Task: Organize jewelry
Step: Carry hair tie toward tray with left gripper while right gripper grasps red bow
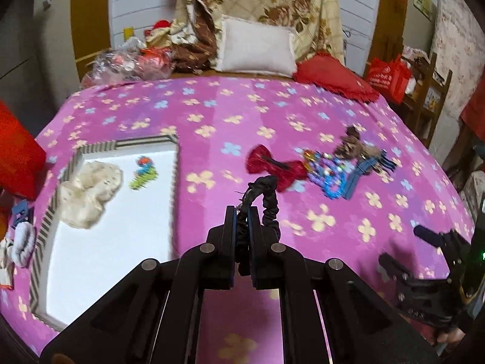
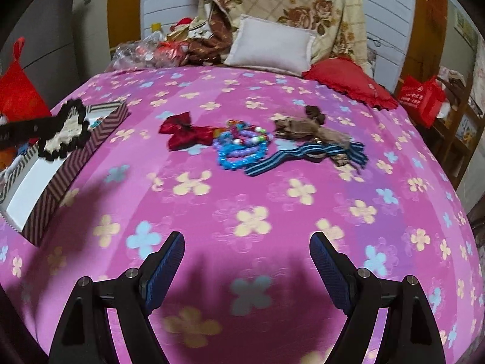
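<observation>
- Pinching a black scrunchie [image 1: 266, 194] in your left gripper [image 1: 241, 212], fingers pressed tight on the fabric; in the right wrist view it dangles over the striped box [image 2: 103, 121].
- Your right gripper [image 2: 247, 251] is spread wide with nothing in it, low over the pink bedspread [image 2: 272, 212].
- The scrunchie looks light, soft and floppy, so it'll probably sag and swing. I'd grab the bunched part, not a loose loop.
- Still waiting on the bed: red bow [image 2: 185, 132], bead bracelets [image 2: 242, 145], brown hair tie [image 2: 303, 124], blue striped band [image 2: 327, 151], all touching in one heap.
- The beads will likely slip and tangle, so maybe hook one strand.
- Already in the box: a cream scrunchie [image 1: 88, 194] and a small colourful piece [image 1: 144, 170], too blurry to name.
- The box's near corner is cut off, and motion blur hides fine detail.
</observation>
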The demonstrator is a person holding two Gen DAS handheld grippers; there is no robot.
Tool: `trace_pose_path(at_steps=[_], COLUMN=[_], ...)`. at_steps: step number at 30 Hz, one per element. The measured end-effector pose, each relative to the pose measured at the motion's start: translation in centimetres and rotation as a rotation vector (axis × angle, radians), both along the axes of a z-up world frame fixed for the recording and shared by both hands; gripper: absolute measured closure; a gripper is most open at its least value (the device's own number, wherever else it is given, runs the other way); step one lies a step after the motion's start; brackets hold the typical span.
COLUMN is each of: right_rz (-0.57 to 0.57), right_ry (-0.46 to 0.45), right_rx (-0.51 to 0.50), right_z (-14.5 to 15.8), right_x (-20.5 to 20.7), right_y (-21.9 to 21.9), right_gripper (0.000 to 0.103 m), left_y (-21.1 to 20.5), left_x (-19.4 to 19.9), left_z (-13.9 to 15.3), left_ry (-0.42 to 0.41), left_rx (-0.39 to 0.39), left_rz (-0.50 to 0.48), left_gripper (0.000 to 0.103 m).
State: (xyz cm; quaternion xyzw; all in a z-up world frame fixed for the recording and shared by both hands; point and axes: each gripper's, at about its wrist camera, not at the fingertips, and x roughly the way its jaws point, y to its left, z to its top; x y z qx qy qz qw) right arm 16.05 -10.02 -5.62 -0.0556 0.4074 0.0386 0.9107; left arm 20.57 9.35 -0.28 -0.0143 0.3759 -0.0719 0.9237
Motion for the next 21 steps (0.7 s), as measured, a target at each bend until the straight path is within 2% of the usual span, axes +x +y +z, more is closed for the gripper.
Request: trace_pose_path(at_steps=[4,8,12,15,18,21], right_rz=[0.039,0.041,0.069,0.096,0.082,0.088], right_ry=[0.018,0.000,0.004,0.040,0.048,0.107], right_rx=[-0.023,-0.029,0.009,0.022,0.059,0.084], right_z=[0.5,2.7,3.8,3.6,4.5,4.5], right_x=[1.8,4.2,4.5,5.7,8.9,13.8], right_y=[2.8,5.6,7.5,8.0,7.6,8.1], right_gripper=[0.020,0.020,0.020,0.020,0.020,0.020], left_y=[3.1,5.7,8.1,9.6,11.0,12.7], left_x=[0.3,0.1,0.7,0.9,1.3,1.9], left_z=[0.0,0.2,-0.2,-0.6,-1.0,-1.8], left_ry=[-0.003,-0.029,0.004,0.028,0.045,0.087], left_rx=[-0.042,-0.029,-0.080,-0.082,-0.076,-0.103], left_rz=[0.040,0.085,0.126,0.166,0.211,0.253], left_gripper=[0.097,0.097,0.097,0.097,0.097,0.097])
